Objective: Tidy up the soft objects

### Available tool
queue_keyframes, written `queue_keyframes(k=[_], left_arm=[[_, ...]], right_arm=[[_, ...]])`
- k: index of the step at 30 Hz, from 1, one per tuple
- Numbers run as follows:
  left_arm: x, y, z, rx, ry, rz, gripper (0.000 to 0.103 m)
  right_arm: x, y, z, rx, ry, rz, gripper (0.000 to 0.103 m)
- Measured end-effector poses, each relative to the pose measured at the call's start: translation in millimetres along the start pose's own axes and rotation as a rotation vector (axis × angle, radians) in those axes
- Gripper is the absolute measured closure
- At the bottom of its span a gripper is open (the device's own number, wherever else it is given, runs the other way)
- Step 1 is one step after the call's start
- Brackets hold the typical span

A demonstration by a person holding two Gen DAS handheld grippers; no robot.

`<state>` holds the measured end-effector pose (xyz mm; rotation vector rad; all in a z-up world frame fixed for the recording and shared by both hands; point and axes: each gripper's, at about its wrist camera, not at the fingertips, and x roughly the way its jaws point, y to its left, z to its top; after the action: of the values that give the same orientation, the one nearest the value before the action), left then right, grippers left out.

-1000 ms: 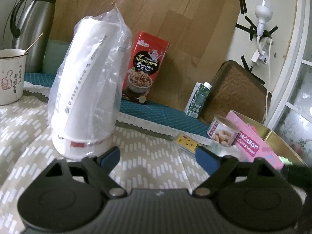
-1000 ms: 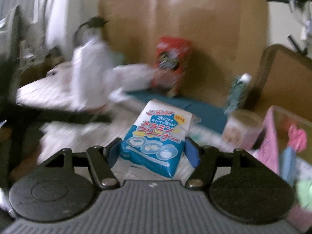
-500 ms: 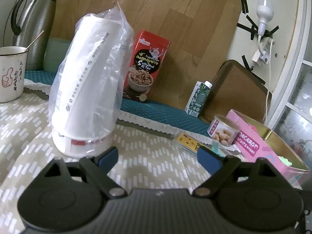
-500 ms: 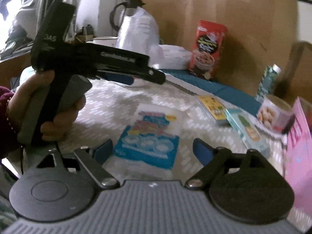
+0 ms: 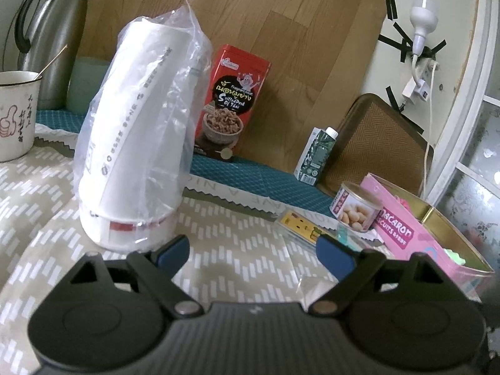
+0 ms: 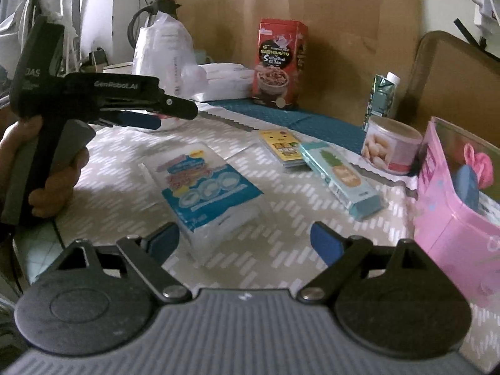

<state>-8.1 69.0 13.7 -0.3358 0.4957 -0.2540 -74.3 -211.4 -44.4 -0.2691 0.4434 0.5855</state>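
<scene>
A blue and white sponge pack [image 6: 209, 187] lies flat on the patterned tablecloth [image 6: 275, 250]. My right gripper [image 6: 243, 242] is open just behind it, and its blue pads [image 6: 325, 243] stand clear of the pack's near end. A hand holds my left gripper [image 6: 162, 115] at the left of the right wrist view. In its own view the left gripper [image 5: 253, 251] is open and empty, with a bagged stack of white cups [image 5: 137, 137] just ahead on its left. The open pink tin [image 6: 453, 218] at the right holds pink and blue soft things [image 6: 478, 168].
A yellow pack [image 6: 281, 147], a teal pineapple box [image 6: 343, 178] and a nut can [image 6: 390, 147] lie between the sponge pack and the tin. A red snack box [image 6: 278, 65], a carton [image 6: 381, 97], a white tissue pack [image 6: 225, 81], a mug [image 5: 15, 115] and a thermos [image 5: 53, 31] stand at the back.
My right gripper opened and let go of the sponge pack, which now lies on the cloth, and it sank a little. The left gripper has kept still.
</scene>
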Motion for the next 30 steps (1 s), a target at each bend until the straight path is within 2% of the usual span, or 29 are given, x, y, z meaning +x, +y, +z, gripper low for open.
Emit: queue_keyframes(k=[4,8,26,30], left_arm=[[0.8,0.0,0.0,-0.001,0.006,0.0,0.012],[1.9,-1.2,-0.3,0.006,0.011,0.005,0.012],[7.5,3.2,1.7,-0.007,0.034,0.045,0.007],[5.4,0.9,1.2,0.008,0.018,0.036,0.0]], right_arm=[[4.4,6.7,-5.6,-0.017,0.019,0.029,0.01],[6.6,1.8,-4.9,0.016,0.024,0.046,0.01],[6.2,2.0,-5.3,0.027,0.022,0.046,0.01],[5.8,1.3,-5.3,0.029,0.021,0.048,0.01]])
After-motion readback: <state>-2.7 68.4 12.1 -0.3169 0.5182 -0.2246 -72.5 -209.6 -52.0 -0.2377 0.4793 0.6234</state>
